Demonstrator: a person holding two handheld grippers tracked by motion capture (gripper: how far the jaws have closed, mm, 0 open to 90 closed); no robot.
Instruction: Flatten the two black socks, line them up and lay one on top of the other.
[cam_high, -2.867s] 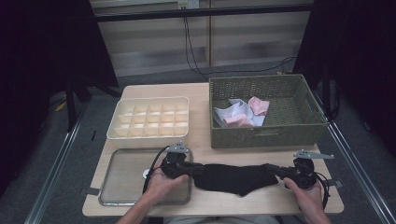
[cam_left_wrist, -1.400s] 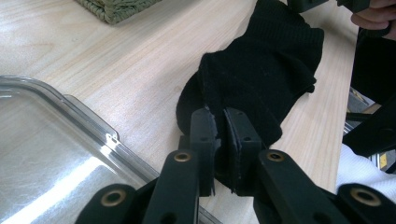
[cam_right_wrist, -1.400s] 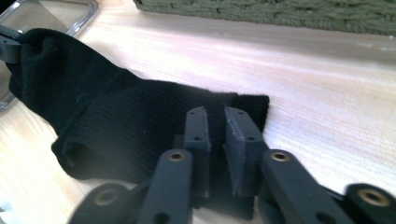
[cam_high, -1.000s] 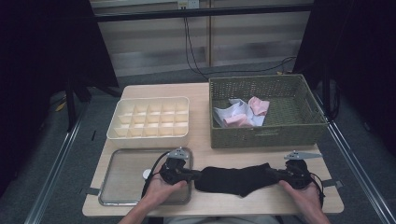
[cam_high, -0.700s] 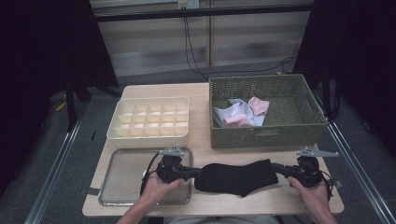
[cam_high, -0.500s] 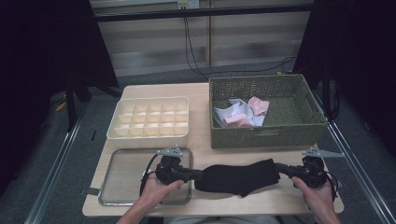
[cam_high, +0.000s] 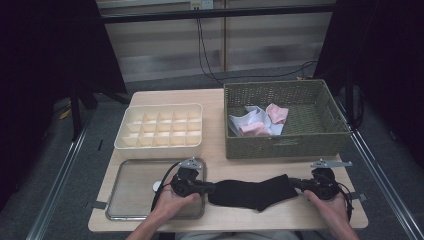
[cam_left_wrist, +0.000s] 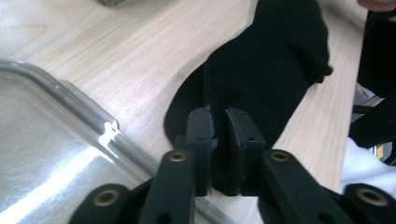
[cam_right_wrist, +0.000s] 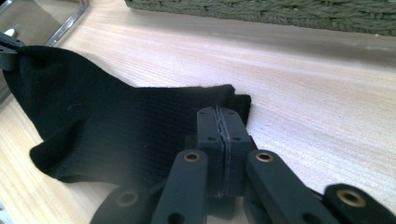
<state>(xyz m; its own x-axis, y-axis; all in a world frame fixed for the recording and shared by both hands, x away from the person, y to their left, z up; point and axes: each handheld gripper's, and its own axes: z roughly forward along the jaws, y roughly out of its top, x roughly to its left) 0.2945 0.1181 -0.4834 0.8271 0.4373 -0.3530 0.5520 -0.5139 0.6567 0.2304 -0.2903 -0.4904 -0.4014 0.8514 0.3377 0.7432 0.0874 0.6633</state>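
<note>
A black sock (cam_high: 252, 192) lies stretched flat near the table's front edge. The left gripper (cam_high: 212, 189) is at its left end and the right gripper (cam_high: 294, 183) at its right end. In the left gripper view the left gripper (cam_left_wrist: 219, 121) has just been opening. A narrow gap shows between its pads, and the sock (cam_left_wrist: 271, 60) edge still sits loosely in that gap. In the right gripper view the right gripper (cam_right_wrist: 219, 116) is shut tight on a corner of the sock (cam_right_wrist: 116, 126).
A metal tray (cam_high: 130, 187) lies at the front left, under the left hand. Behind it stands a cream compartment box (cam_high: 160, 131). A green wicker basket (cam_high: 285, 145) at the back right holds pink and white cloths (cam_high: 260, 122).
The right gripper has shifted slightly to the right and the sock lies a little straighter between the two grippers. The left hand has kept its place.
</note>
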